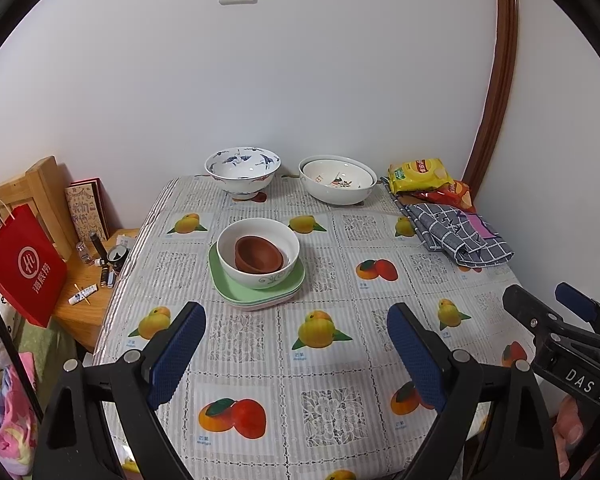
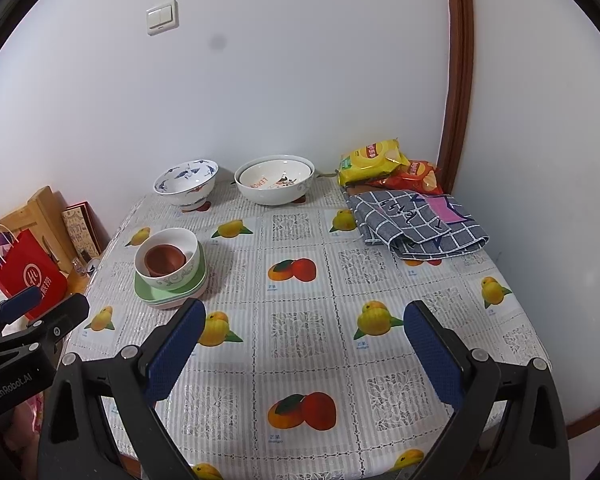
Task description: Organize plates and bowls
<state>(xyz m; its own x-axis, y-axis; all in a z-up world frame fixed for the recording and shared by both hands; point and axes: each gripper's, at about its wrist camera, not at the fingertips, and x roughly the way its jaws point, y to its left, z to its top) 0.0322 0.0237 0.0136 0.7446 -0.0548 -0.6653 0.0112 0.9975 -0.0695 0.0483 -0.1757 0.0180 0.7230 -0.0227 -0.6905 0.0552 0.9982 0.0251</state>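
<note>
A stack sits mid-table: green plates [image 1: 228, 280] [image 2: 148, 292] over a pink one, a white bowl [image 1: 260, 276] [image 2: 180, 276] on top, and brown clay bowls [image 1: 258, 256] [image 2: 164, 260] nested inside. A blue-and-white crane bowl [image 1: 242, 172] [image 2: 186, 182] stands at the back. Two nested white bowls [image 1: 338, 180] [image 2: 274, 180] stand beside it. My left gripper [image 1: 296, 328] is open and empty above the near table, short of the stack. My right gripper [image 2: 304, 328] is open and empty over the table's middle; it also shows in the left wrist view [image 1: 548, 308].
A folded checked cloth [image 1: 456, 232] [image 2: 416, 224] and snack bags [image 1: 420, 174] [image 2: 374, 160] lie at the back right. A red paper bag [image 1: 24, 268] [image 2: 30, 276] and a side table with small items [image 1: 96, 264] stand left of the table. The wall is close behind.
</note>
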